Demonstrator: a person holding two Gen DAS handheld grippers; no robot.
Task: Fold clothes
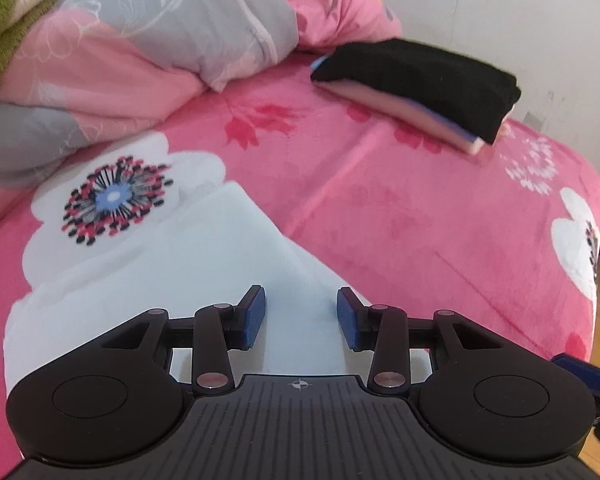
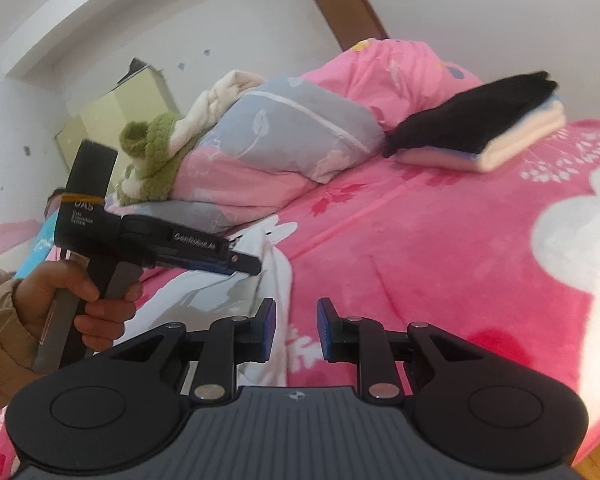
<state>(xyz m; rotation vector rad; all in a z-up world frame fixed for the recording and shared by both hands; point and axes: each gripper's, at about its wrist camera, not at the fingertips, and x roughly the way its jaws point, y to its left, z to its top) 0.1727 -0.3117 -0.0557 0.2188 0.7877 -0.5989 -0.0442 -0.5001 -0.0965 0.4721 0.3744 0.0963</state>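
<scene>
A stack of folded clothes already lies at the far side of the bed, while the white garment under my left claw looks only partly folded – both my claws, right claw too, are open and hold nothing.

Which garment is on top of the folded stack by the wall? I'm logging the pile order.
The black garment is on top; the pale and blue folded pieces lie under it.

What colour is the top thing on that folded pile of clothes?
Black. The top garment lies over lighter folded pieces in the pile; the left wrist view shows it best.
</scene>
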